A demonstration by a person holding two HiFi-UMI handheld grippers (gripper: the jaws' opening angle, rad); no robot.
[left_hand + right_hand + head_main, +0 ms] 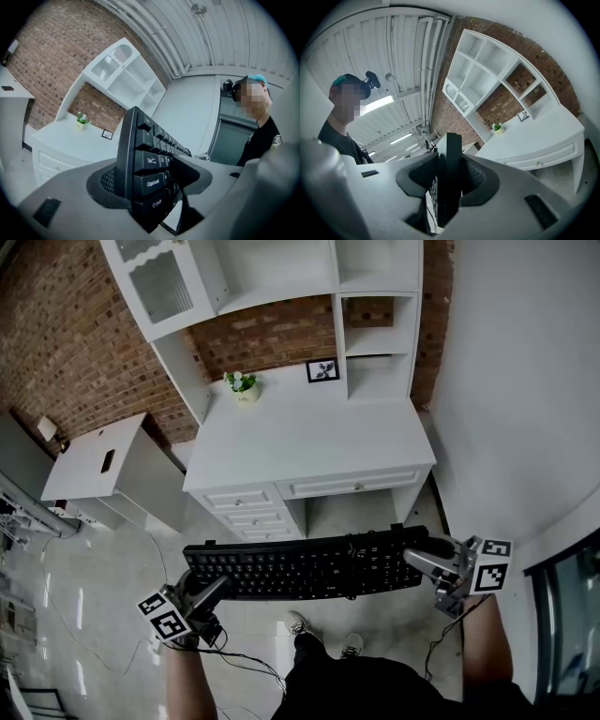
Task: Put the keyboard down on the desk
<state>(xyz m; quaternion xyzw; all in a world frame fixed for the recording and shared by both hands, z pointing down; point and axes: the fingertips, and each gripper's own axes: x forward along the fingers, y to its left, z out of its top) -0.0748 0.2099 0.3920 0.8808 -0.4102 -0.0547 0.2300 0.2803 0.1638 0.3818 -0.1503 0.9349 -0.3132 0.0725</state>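
The white bench (309, 442) lies well ahead of the black keyboard (305, 566), held level over the floor (84, 587) by the left gripper (211, 594) and right gripper (427, 563), fingers (419, 176) clamped on its ends; seemingly mid-carry, it next needs bringing forward and lowering flat.

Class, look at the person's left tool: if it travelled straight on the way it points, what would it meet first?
The left tool grips the black keyboard, which lies along that line; beyond it, probably the right tool clamped on the far end; depth is unclear.
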